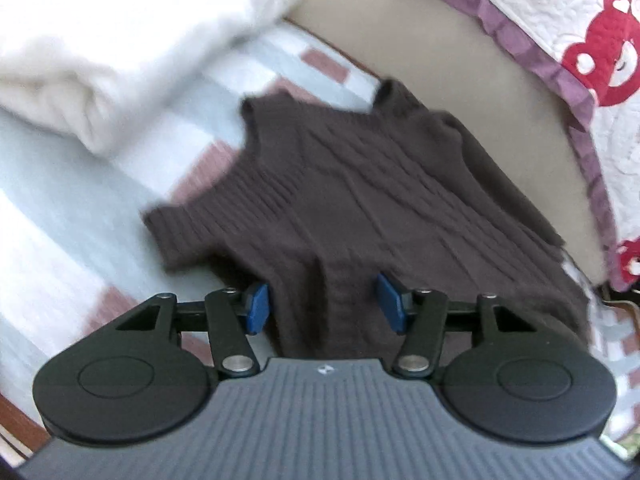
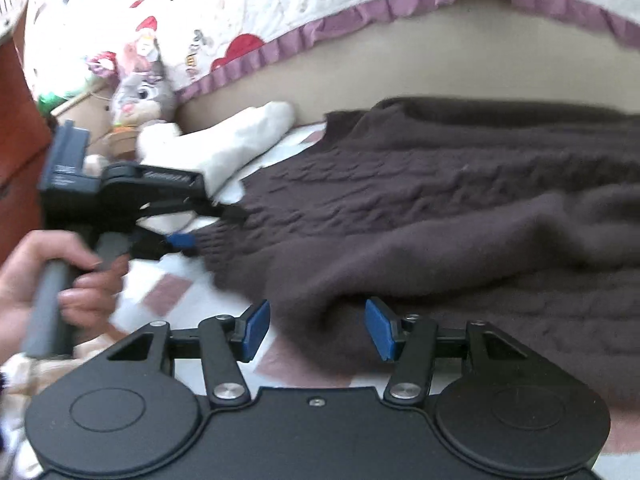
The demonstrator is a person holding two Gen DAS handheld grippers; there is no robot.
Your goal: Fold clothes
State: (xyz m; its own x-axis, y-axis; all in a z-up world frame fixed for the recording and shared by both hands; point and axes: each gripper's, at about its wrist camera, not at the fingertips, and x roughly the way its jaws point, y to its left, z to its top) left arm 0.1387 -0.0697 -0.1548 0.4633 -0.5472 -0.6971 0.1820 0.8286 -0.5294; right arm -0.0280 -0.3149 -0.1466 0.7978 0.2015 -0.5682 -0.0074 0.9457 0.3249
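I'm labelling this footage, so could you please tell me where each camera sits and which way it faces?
Left wrist: on the left gripper, looking along open blue pads over the dark brown cable-knit sweater toward a folded white fleece garment.
Right wrist: on the right gripper, jaws open, facing the sweater's edge; a hand holding the left gripper shows.
Shared: sweater, white garment, checked bedsheet.

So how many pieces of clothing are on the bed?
2: a brown knit sweater spread out before both grippers, and a folded white garment beyond it. Others may lie out of view.

Soft daylight — motion blur throughout, fisheye-bent edges, whites overexposed.
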